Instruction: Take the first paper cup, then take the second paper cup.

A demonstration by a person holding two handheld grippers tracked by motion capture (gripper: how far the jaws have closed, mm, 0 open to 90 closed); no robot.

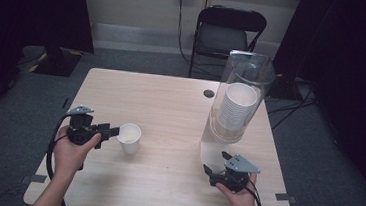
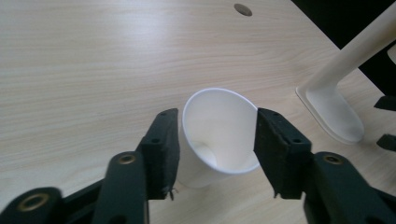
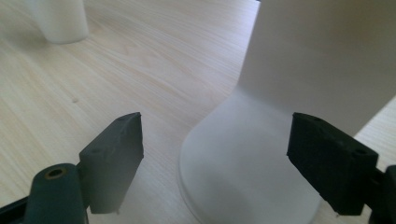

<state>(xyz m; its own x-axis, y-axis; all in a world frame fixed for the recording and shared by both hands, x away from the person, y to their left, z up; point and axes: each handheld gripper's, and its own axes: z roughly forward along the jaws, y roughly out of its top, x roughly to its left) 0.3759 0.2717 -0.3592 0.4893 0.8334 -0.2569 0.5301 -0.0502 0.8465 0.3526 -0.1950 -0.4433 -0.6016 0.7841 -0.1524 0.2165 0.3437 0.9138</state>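
**Cup between parted tongs**

We see the paper cup point(image 1: 130, 137) upright on the table point(image 1: 170, 112), left of centre; our left tongs point(image 2: 215, 140) flank it, parted; our right tongs point(image 3: 233, 158) gape emptily before the cup dispenser point(image 1: 236, 107) base.

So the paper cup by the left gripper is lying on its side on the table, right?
Not quite. The paper cup stands upright on the table, its open mouth facing up. The left gripper view shows it between the jaws of the left gripper, and the high view shows it standing too.
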